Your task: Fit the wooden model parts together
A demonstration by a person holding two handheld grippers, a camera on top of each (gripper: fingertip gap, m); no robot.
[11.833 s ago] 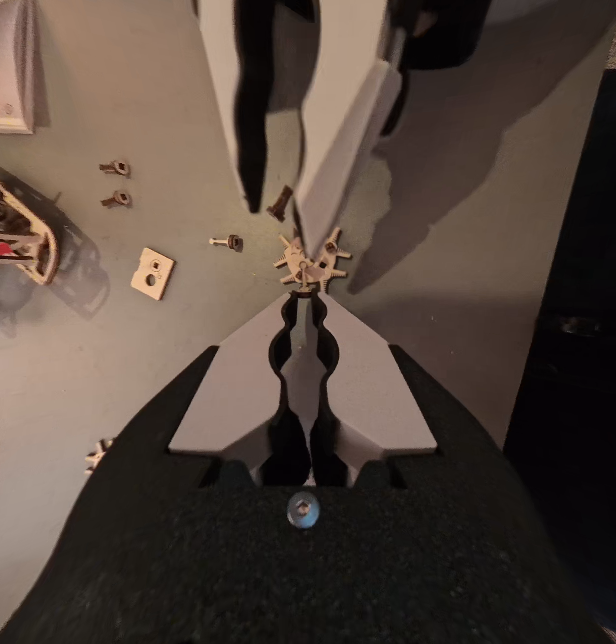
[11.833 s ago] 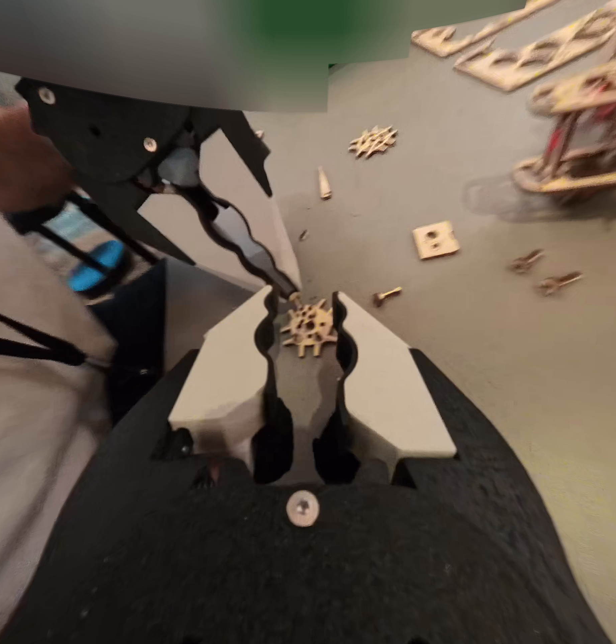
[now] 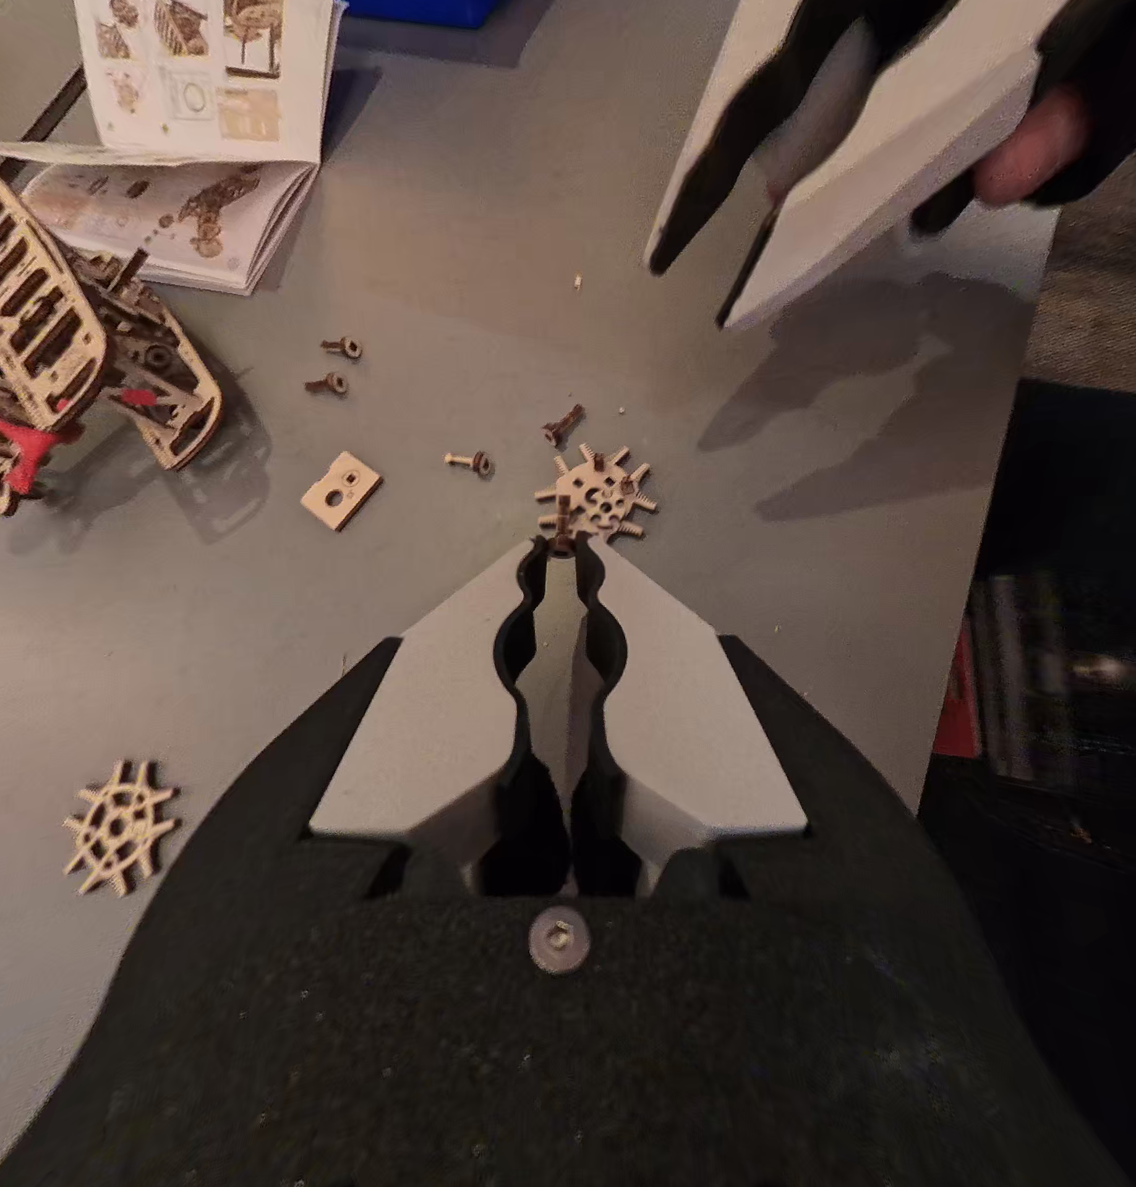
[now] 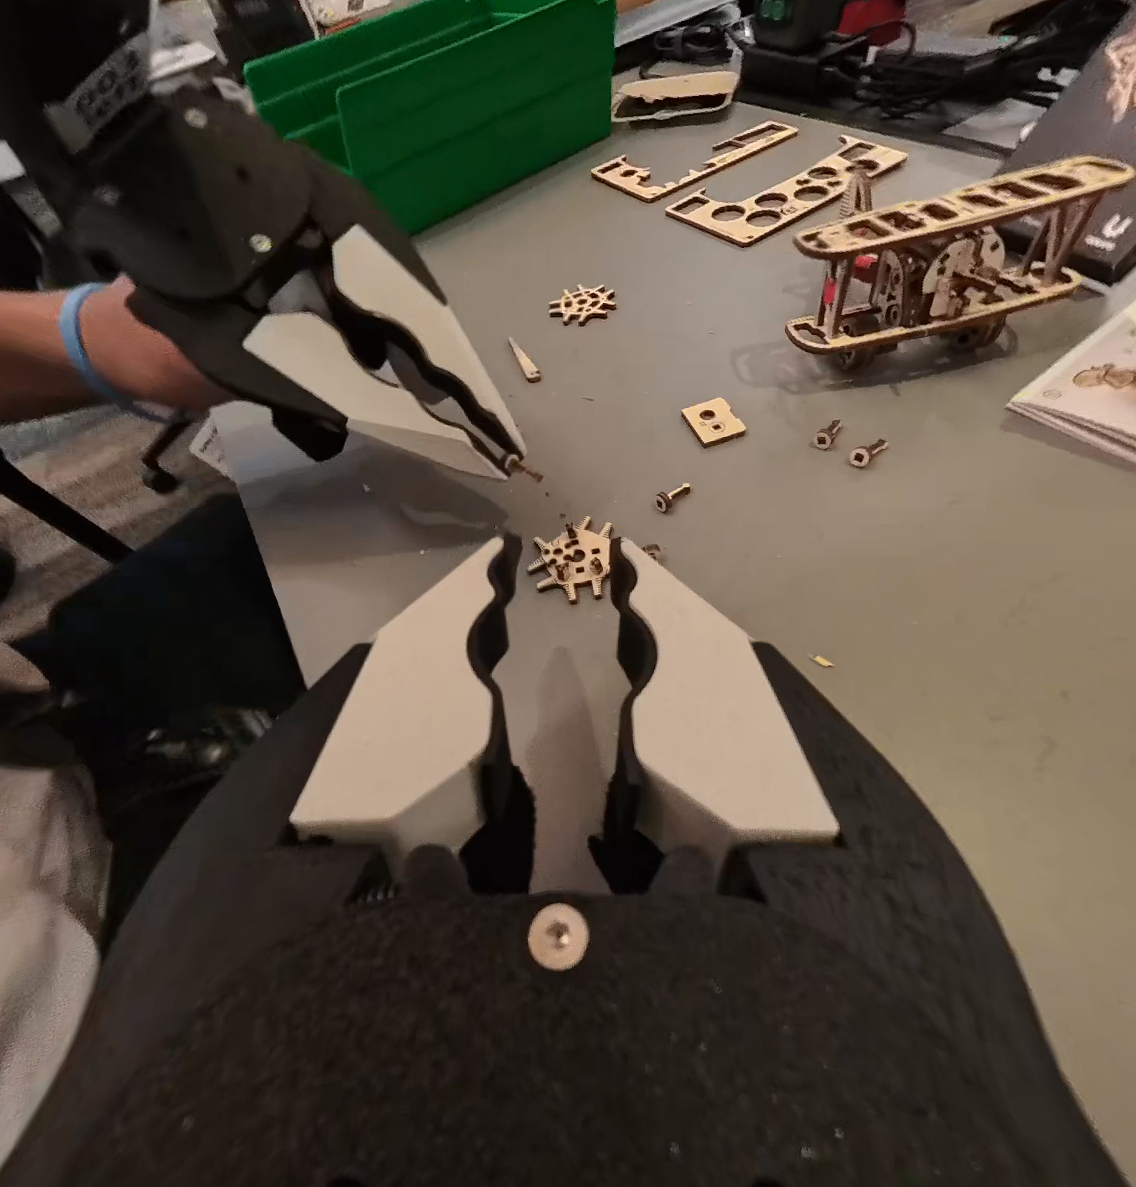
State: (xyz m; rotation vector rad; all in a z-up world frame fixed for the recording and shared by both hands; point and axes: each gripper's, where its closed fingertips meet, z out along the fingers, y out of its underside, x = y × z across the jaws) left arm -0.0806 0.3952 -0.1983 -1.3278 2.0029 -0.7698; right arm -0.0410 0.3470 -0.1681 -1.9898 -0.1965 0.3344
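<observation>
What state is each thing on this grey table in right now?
Left gripper: shut on a small dark wooden pin, held above the table.
Right gripper: open, empty.
Spiked wooden gear disc: lying flat, some pins standing in it.
Wooden biplane model: assembled, upright.
Green plastic bin: open-topped.

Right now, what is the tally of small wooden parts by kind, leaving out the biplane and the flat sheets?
Toothed wooden discs: 2
Loose wooden pins on the table: 4
Wooden pin held in the left gripper: 1
Square wooden plate: 1
Wooden wedge: 1
Total: 9
</observation>
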